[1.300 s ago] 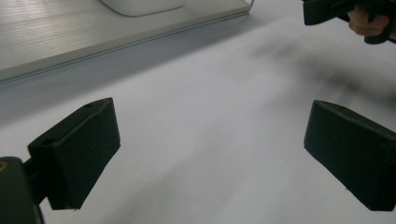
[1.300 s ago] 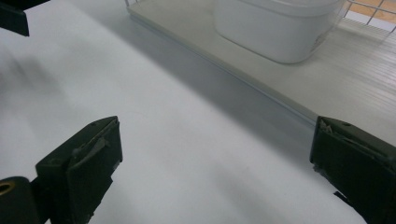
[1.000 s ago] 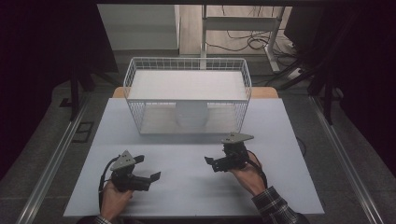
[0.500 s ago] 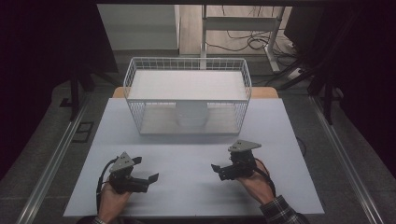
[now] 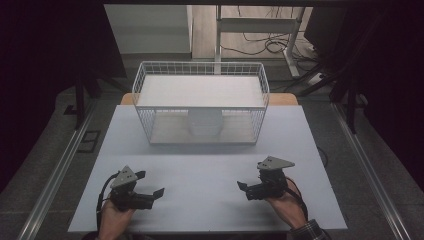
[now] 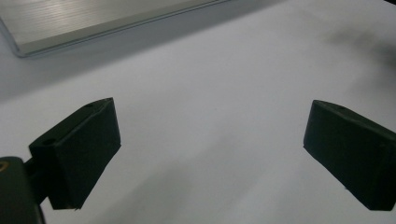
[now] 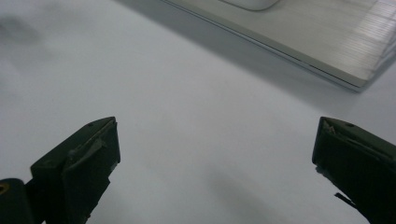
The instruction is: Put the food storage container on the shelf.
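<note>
White table [image 5: 210, 170]; basket [image 5: 200, 107] lies crosswise.

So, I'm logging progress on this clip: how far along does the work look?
Done: a white cup already sits inside the wire basket. In hand: nothing; the left gripper and right gripper are open and empty over the table. Left: nothing loose lies on it.

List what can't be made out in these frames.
- White object in the wire basket: high view, seen through the mesh and under the shelf, identity unclear; right gripper view, cut off by the top edge.
- Right tongs: high view, too small to judge the gap; right gripper view shows them open.
- Basket's far wall: left gripper view, only a base corner shows.
</note>
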A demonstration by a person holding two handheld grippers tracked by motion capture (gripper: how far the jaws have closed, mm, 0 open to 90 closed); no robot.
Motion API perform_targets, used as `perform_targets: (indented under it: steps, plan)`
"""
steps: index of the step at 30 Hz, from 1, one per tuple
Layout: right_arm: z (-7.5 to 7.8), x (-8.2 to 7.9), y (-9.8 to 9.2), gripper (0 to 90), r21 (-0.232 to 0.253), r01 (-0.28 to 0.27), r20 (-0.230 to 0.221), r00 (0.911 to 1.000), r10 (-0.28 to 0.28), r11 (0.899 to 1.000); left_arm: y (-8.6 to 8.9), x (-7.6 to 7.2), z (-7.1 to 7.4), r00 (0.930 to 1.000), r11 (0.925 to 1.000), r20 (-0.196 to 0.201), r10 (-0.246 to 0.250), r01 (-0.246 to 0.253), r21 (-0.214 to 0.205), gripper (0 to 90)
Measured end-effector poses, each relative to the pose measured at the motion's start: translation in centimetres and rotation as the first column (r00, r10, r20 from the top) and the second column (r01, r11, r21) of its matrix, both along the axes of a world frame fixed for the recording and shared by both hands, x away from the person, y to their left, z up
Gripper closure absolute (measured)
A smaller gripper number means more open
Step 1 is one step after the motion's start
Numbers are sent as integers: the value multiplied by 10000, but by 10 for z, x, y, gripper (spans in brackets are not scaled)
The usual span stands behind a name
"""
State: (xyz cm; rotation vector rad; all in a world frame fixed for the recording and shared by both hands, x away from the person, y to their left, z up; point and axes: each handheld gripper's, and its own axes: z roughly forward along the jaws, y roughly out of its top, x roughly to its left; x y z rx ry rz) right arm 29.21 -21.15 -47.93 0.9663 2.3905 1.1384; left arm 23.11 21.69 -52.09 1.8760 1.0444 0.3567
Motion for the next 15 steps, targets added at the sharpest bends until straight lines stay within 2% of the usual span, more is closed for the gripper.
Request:
perform_targets:
  steps: [15]
  plan:
    - [2, -21, -34, 8, 190, 593, 173, 9981, -597, 9981, 10, -10, -1, 9994, 9992, -97, 325, -323, 225, 40]
